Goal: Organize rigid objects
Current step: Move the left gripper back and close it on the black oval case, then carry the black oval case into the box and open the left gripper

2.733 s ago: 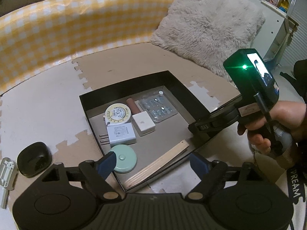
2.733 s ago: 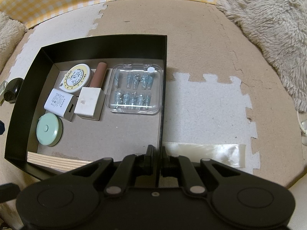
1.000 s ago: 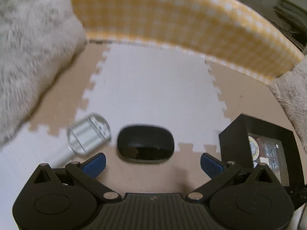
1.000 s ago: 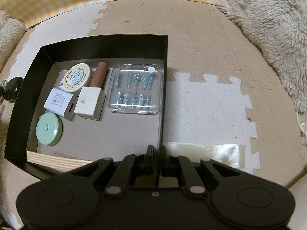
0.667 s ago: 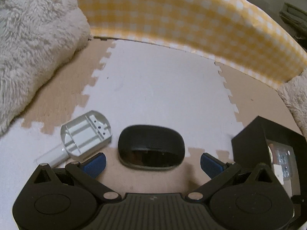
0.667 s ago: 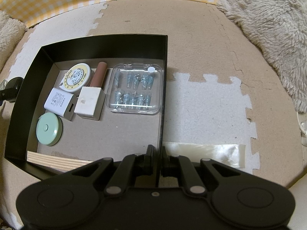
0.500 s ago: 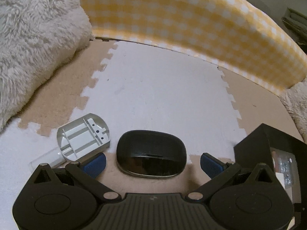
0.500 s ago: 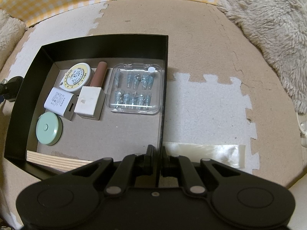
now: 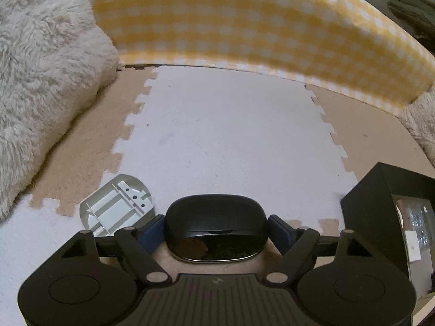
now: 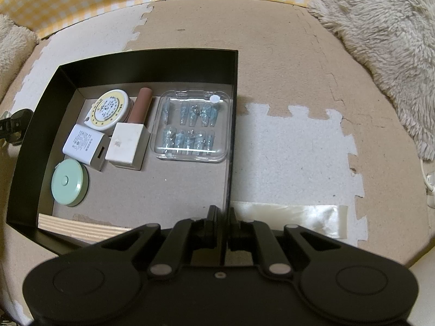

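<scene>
The left gripper [image 9: 216, 226] has its blue pads [image 9: 151, 231] pressed up against both ends of a glossy black oval case [image 9: 216, 229], so the jaws are clamped on it. The case sits on the foam puzzle mat [image 9: 231, 141], right where a white tile meets a tan one. Just to its left lies a grey-white plastic bracket [image 9: 117, 206] with ribs facing up, close to the case, though I can't tell if they touch.

Over on the other side, the right gripper [image 10: 223, 217] has its jaws pinched together on the right-hand wall of the black box [image 10: 146, 66], near the box's front corner. Inside the box, towards the back and left: a yellow-and-white round tape measure [image 10: 110, 110], a brown tube [image 10: 140, 104] beside it, a white charger plug [image 10: 85, 146], a white cube [image 10: 126, 144], and a mint green round tape measure [image 10: 69, 183] closer to the front left. A clear plastic case of press-on nails [image 10: 193, 126] sits against the right wall. A wooden strip [image 10: 78, 226] lies along the front wall.

Outside the box there's a strip of shiny tape [image 10: 293, 218] on the mat just right of the gripper, fluffy cream cushions [image 10: 380, 40] at the edges, and a yellow gingham bumper [image 9: 244, 27] running along the back.
</scene>
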The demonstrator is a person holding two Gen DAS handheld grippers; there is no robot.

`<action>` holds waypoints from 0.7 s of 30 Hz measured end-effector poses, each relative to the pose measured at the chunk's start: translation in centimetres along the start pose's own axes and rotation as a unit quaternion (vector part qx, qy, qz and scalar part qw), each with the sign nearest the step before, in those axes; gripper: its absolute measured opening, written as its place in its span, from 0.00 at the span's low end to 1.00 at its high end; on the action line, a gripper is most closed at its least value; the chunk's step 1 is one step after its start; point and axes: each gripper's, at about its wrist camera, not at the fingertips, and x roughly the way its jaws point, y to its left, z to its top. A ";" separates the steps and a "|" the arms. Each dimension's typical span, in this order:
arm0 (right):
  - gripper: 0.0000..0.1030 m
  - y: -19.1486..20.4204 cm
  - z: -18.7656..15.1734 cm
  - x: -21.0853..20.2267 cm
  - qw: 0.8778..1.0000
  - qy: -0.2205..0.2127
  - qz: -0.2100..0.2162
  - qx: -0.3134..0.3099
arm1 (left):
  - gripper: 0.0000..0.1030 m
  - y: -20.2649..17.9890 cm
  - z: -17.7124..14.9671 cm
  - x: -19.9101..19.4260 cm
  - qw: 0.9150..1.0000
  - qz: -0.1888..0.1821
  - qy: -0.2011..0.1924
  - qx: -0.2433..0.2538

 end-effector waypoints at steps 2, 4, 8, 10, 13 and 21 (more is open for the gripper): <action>0.08 0.0 0.0 0.0 1.000 0.000 0.001 0.000 | 0.78 0.0 0.1 -0.2 1.000 -0.003 0.006 -0.010; 0.08 0.0 0.0 0.0 1.000 -0.001 0.001 0.001 | 0.78 -0.1 0.2 -0.6 1.000 -0.008 0.005 -0.014; 0.08 0.0 0.0 0.0 1.000 -0.001 0.002 0.001 | 0.78 -0.9 1.1 -2.7 0.999 -0.035 -0.020 -0.026; 0.08 0.0 0.0 0.0 1.000 0.000 0.001 0.001 | 0.78 -1.7 1.6 -4.0 0.998 -0.053 -0.034 -0.028; 0.08 0.0 0.0 0.0 1.000 -0.001 0.001 0.001 | 0.78 -3.4 1.9 -6.0 0.995 -0.084 -0.050 -0.021; 0.08 0.0 -0.1 0.0 1.000 0.000 0.000 0.000 | 0.78 -8.8 0.3 -9.2 0.984 -0.173 -0.030 0.012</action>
